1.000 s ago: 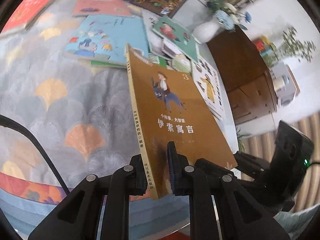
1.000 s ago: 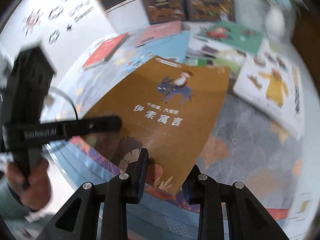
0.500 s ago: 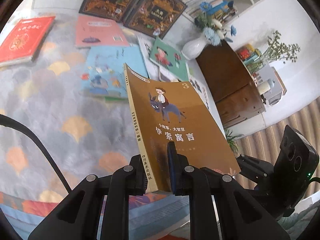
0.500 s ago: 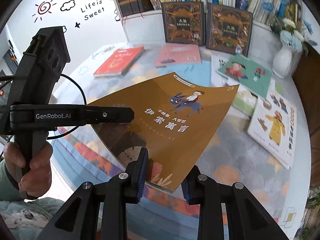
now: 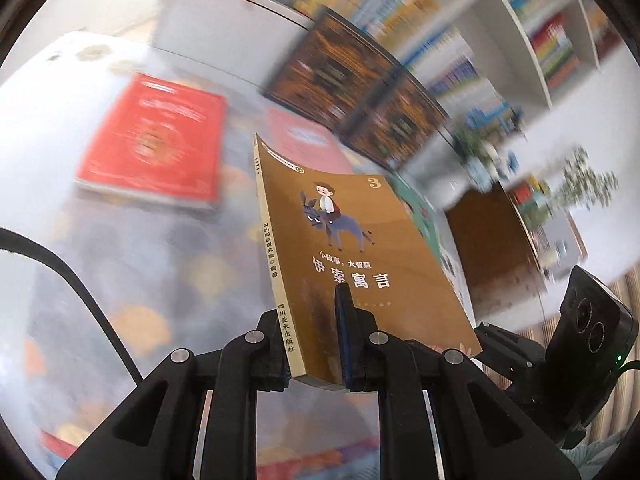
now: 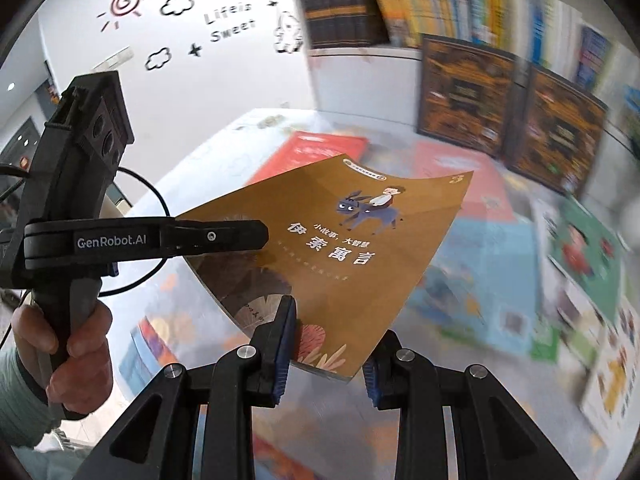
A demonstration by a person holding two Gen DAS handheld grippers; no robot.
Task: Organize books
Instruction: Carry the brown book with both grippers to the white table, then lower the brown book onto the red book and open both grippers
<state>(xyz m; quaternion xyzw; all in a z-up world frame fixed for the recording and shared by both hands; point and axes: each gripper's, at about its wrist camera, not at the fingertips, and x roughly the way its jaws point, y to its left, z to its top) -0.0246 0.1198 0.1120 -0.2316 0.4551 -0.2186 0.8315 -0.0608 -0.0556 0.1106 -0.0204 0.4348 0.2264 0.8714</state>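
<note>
A brown paperback (image 5: pixel 360 248) with a child riding a donkey on its cover hangs in the air between both grippers. My left gripper (image 5: pixel 310 320) is shut on its spine edge near the bottom. In the right wrist view the same brown paperback (image 6: pixel 360 248) tilts away from me, and my right gripper (image 6: pixel 332 340) is shut on its lower corner. The left gripper (image 6: pixel 224 236) also shows there side-on, clamped on the book's left edge, with a person's hand (image 6: pixel 76 344) on its handle.
Books lie on a patterned rug (image 5: pixel 140 280): a red one (image 5: pixel 152 144), a pink one (image 6: pixel 460 172), a light blue one (image 6: pixel 480 272), a green one (image 6: pixel 580 248). Two dark ornate books (image 6: pixel 512 120) lean against a filled bookshelf (image 6: pixel 440 4). A wooden cabinet (image 5: pixel 492 248) stands to the right.
Both grippers have risen and swung with the brown book toward the bookshelf side; the books on the rug have slid away in both views. Both grips have stayed the same.
</note>
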